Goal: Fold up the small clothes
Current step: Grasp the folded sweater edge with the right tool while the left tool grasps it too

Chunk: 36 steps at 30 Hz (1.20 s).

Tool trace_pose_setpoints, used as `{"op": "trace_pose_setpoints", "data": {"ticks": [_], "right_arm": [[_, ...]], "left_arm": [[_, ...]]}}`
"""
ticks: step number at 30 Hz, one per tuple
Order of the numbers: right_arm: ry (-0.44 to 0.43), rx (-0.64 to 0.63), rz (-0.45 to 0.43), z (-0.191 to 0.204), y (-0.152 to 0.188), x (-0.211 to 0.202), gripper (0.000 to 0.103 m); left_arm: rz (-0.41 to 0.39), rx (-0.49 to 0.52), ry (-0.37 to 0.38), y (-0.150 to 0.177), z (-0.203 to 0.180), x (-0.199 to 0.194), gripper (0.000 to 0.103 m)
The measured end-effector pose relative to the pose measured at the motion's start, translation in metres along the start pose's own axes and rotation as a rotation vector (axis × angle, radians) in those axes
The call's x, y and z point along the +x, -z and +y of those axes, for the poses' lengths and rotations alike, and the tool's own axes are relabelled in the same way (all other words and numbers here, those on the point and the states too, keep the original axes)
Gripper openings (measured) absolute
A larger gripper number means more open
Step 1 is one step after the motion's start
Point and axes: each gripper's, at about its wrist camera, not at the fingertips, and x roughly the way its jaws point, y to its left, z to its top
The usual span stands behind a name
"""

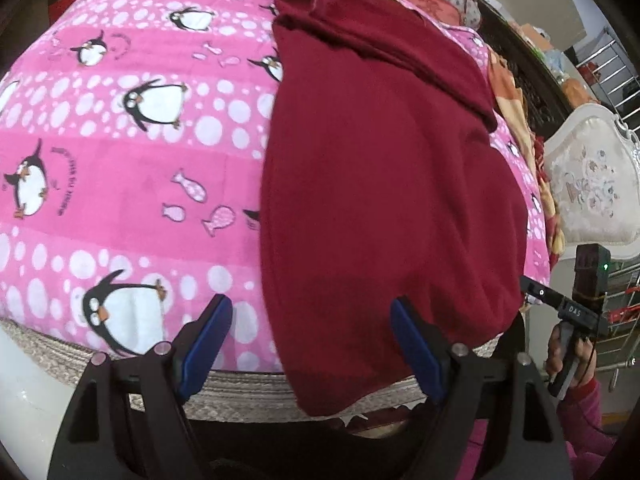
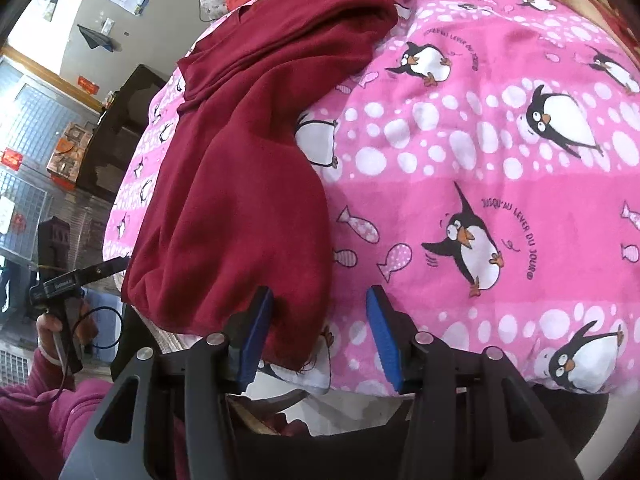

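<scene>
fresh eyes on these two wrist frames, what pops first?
The dark red garment, lying lengthwise along the bed with its near end hanging over the edge. Under it, the loud pink penguin blanket fills both views. Both grippers, left and right, are open at that near end.

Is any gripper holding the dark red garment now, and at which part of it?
Nothing is held. The left gripper and right gripper are both open above the near edge of the dark red garment; no pad presses on it.
</scene>
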Motion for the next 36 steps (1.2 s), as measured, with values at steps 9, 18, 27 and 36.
{"op": "trace_pose_setpoints", "data": {"ticks": [9,18,27,36], "right_arm": [[-0.022,0.001,-0.013,0.004,0.000,0.005,0.025],[-0.050,-0.088,-0.085,0.030,0.003,0.001,0.000],[-0.159,-0.100,-0.153,0.052,0.028,-0.062,0.000],[-0.109,-0.021,-0.044,0.018,0.027,-0.021,0.000]], "left_arm": [[0.077,0.074,0.034,0.006,-0.002,0.008,0.065],[0.075,0.069,0.080,0.002,0.004,0.006,0.007],[-0.025,0.139,0.140,0.013,0.001,-0.050,0.006],[0.045,0.052,0.136,0.014,0.020,-0.018,0.006]]}}
